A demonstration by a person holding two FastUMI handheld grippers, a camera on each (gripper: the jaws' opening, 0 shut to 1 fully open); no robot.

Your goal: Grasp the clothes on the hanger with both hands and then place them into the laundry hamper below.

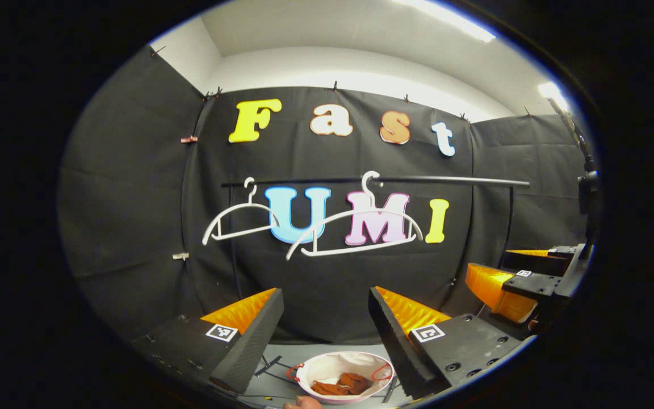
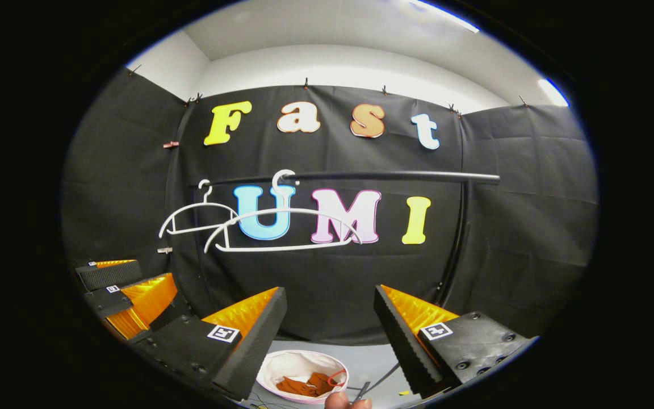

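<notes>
**A:** What stands around the work, and is anything in the way?

**B:** A dark rail point(image 1: 446, 180) runs across the black cloth wall; two bare white hangers hang from it, the nearer hanger point(image 1: 355, 230) in front of the farther hanger point(image 1: 239, 218), which sits toward the left in both views; under them a pale round laundry hamper point(image 1: 310, 369) stands on the grey floor point(image 1: 281, 386); a few dark rods lie on the floor beside it. Nothing lies between the tools and the hamper; a fingertip point(image 2: 338, 400) shows at the bottom edge of the right gripper view.

**A:** And the clothes?

**B:** The rust-brown clothes point(image 1: 341, 385) lie crumpled inside the hamper, at its bottom; the right gripper view shows them there too point(image 2: 304, 386).

**A:** The tools?

**B:** The left tool point(image 1: 324, 321) has its fingers spread wide apart, holding and touching nothing; the right tool point(image 2: 330, 318) is likewise spread wide, with nothing between its fingers; both sit above the hamper, facing the wall; each tool shows at the edge of the other's view.
</notes>
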